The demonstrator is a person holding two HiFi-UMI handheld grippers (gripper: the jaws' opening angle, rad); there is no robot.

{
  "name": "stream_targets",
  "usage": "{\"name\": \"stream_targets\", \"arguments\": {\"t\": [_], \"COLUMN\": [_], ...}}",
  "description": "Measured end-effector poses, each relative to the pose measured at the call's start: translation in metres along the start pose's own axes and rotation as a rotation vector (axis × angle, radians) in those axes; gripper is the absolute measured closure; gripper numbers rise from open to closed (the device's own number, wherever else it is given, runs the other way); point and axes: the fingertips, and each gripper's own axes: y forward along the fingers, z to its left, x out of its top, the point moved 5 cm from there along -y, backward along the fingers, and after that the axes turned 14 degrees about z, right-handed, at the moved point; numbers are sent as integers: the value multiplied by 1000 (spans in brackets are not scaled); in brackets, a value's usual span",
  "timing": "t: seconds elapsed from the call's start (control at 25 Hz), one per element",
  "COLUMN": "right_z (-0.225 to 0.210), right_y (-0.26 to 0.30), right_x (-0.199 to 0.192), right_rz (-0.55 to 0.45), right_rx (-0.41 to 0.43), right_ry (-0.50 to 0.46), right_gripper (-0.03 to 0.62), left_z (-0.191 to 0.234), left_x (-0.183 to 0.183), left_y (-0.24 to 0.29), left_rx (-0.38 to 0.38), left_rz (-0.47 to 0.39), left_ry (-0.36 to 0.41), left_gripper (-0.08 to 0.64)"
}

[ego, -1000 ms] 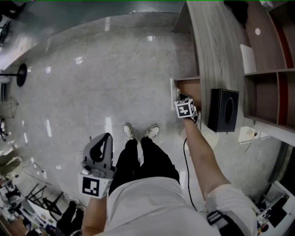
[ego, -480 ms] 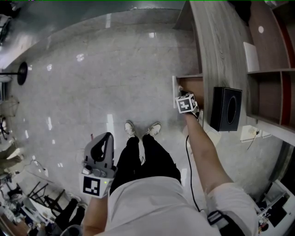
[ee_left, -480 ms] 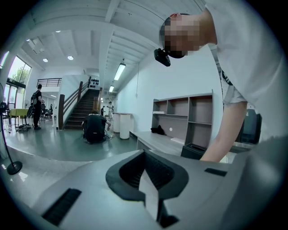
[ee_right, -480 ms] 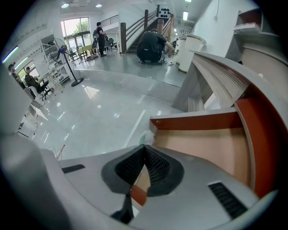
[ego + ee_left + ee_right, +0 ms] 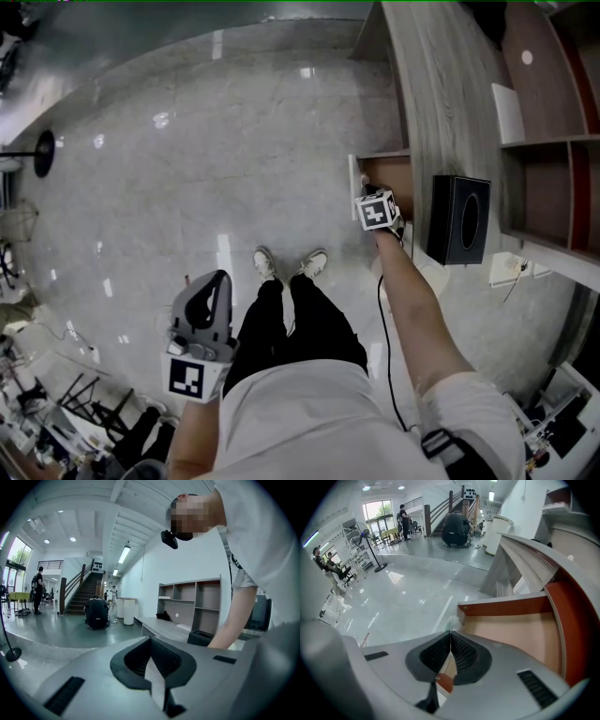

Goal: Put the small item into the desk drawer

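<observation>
The desk (image 5: 439, 94) runs along the right side, and its drawer (image 5: 389, 174) is pulled out, showing a tan bottom (image 5: 511, 630) and red-brown walls. My right gripper (image 5: 366, 186) reaches over the drawer's white front edge (image 5: 352, 183). Its jaws are shut (image 5: 450, 632), and a small pale, translucent item (image 5: 453, 620) sticks out at their tips, above the drawer's corner. My left gripper (image 5: 217, 281) hangs low beside the person's left leg, far from the desk. It is shut with nothing in it (image 5: 150, 657).
A black box (image 5: 459, 220) with an oval opening stands on the desk just right of the drawer. Open shelves (image 5: 544, 150) rise behind the desk. The person's feet (image 5: 286, 267) stand on the glossy floor (image 5: 206, 159). A standing fan (image 5: 375, 550) and people are far off.
The right gripper has stayed at the drawer's front edge, shifting only slightly. The left gripper has not moved.
</observation>
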Motion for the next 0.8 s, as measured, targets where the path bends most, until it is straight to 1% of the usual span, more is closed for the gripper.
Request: {"name": "stream_targets", "arguments": {"t": [0.2,0.52,0.68,0.72,0.8], "right_z": [-1,6,12,13,15], "right_y": [-1,-9,-11,-11,-11], "right_x": [-6,-9,-12,-13,-15], "right_rz": [12,-15,-5,-2,6], "right_rx": [-6,-4,2,7,15], "right_ry": [10,8,14,19,33], "right_gripper": [568,566,566,556,481], "left_z": [2,8,12,13,17], "left_x": [-3,-10,-15,-16,-18], "left_y": [-1,-10,-17,-19,-21], "left_rx": [-11,-24,-25,-25,-29], "left_rz": [-3,-13,-16,-15,-16], "left_ry": [0,-7,-13,-14,-20], "left_gripper": [543,543,543,543,543]}}
